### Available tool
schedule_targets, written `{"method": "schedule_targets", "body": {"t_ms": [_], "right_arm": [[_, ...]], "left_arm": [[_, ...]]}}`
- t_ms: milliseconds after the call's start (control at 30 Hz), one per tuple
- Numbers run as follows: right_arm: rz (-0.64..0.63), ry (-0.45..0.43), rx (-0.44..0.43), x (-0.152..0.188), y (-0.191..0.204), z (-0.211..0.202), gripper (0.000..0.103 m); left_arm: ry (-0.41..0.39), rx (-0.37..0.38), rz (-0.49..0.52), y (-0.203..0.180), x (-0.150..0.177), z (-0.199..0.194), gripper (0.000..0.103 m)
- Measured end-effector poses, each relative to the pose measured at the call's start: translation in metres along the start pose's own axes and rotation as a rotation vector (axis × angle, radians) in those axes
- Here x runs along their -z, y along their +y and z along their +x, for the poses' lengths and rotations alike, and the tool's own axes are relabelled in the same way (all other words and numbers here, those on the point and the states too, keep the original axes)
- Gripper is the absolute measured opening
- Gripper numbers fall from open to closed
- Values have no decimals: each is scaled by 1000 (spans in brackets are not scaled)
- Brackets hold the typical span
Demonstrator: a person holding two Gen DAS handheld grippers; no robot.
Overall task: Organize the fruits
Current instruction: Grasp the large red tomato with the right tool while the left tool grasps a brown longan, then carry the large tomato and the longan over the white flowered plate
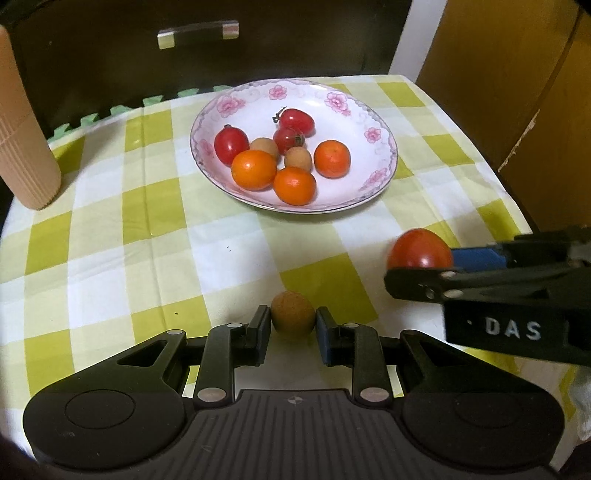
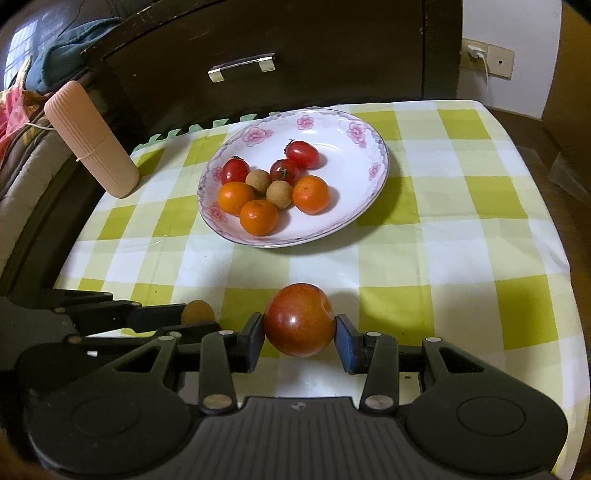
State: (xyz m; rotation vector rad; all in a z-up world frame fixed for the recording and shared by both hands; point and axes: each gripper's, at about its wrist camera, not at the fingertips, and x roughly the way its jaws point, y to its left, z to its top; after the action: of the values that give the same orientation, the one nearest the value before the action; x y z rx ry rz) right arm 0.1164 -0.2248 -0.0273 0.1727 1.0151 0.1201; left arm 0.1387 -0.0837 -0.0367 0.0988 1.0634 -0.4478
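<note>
A white flowered plate [image 1: 354, 192] [image 2: 354, 221] sits mid-table and holds three small oranges [image 1: 254, 170], three red tomatoes [image 1: 231, 144] and two brown longans [image 1: 297, 158]. My left gripper [image 1: 292, 325] is shut on a brown longan [image 1: 293, 313] near the table's front edge. To its right, my right gripper [image 2: 300, 334] is shut on a large red plum-like fruit [image 2: 299, 319]. The right gripper's fingers [image 1: 424, 286] show from the side in the left wrist view, with the red fruit [image 1: 419, 248] between them. The left gripper with its longan [image 2: 197, 312] appears at the left of the right wrist view.
A ribbed beige cylinder [image 1: 26, 140] [image 2: 92, 142] stands at the table's back left. Behind the checked green-and-white tablecloth [image 1: 147, 229] is a dark drawer front with a metal handle [image 1: 197, 33]. The cloth drops off at the right edge [image 2: 546, 206].
</note>
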Motion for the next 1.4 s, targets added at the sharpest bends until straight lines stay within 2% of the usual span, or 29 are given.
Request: {"method": "schedule_targets", "body": {"t_ms": [133,667,1400], "right_arm": [[5,-7,-2,0,0,-3,40],[3,-33,13,-3,3,-10,40],[1,-104,31,-21,12,-20,40]], "left_arm": [[0,11,-32,5,-4,-1,34],[-39,0,-15,-1,-10,-13,34],[-130,-79,15,-3,-26,-30,32]]}}
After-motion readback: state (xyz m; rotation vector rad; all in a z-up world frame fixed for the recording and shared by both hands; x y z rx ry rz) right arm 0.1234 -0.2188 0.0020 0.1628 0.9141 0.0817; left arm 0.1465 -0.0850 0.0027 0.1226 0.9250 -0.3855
